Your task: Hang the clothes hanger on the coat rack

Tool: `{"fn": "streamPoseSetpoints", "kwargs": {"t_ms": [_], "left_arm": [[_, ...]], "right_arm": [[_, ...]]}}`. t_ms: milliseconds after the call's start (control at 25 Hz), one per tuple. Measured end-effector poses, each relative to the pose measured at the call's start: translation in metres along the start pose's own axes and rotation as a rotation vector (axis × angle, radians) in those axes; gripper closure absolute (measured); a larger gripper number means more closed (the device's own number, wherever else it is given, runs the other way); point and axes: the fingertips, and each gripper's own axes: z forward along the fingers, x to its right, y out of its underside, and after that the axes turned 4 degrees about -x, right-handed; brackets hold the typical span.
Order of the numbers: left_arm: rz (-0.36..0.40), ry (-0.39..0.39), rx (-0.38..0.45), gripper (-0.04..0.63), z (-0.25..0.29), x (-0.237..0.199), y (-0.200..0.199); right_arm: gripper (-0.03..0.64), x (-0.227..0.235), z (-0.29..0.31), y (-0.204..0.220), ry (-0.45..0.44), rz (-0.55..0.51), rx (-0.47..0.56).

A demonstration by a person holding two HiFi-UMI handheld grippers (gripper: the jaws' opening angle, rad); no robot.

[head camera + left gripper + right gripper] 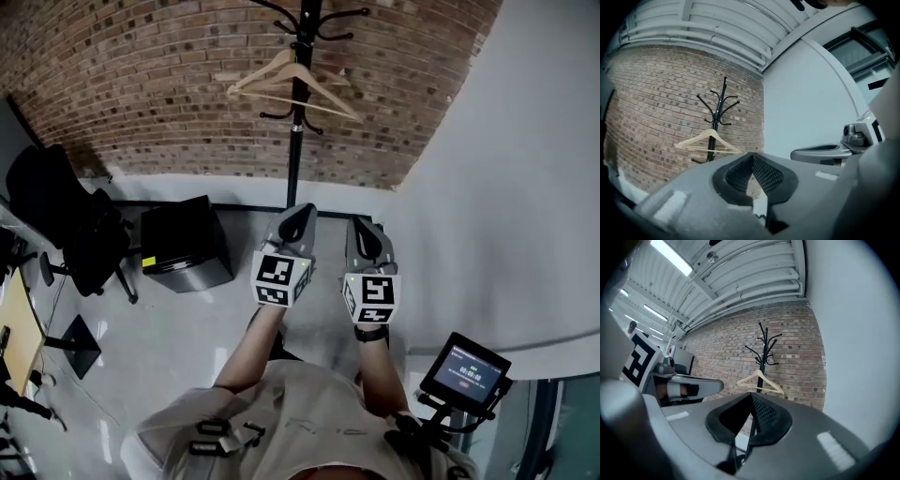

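- Clothes hanger (pixel 323 91) hangs on the far coat rack (pixel 294 159) (task looks done).
- Left gripper (pixel 298 217) and right gripper (pixel 364 228), pressed together and empty, sit near: nothing needs holding.

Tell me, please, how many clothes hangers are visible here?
1. The wooden clothes hanger hangs on the black coat rack in front of the brick wall. No other hanger shows, though one could hide behind it.
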Motion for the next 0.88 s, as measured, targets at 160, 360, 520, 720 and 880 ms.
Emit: {"fn": "streamPoseSetpoints", "kwargs": {"t_ms": [160, 360, 520, 720, 880], "left_arm": [[0.011, -0.057, -0.023, 0.595, -0.059, 0.069, 0.020], [-0.009, -0.123, -0.090, 0.595, -0.128, 0.100, 0.037], [0.021, -0.095, -0.058, 0.595, -0.149, 0.133, 0.009], [0.082, -0.040, -0.018, 0.595, -0.162, 0.155, -0.019], [0.137, -0.028, 0.021, 0.595, -0.168, 0.151, -0.034]], "right_arm": [[0.611, 0.017, -0.077, 0.042, -0.019, 0.056, -0.090], [0.612, -0.009, -0.145, 0.047, -0.102, 0.119, -0.090], [0.611, -0.020, -0.182, 0.020, -0.117, 0.110, -0.050], [0.612, -0.025, -0.204, -0.013, -0.080, 0.082, 0.003], [0.611, -0.036, -0.202, -0.026, -0.077, 0.058, 0.031]]}}
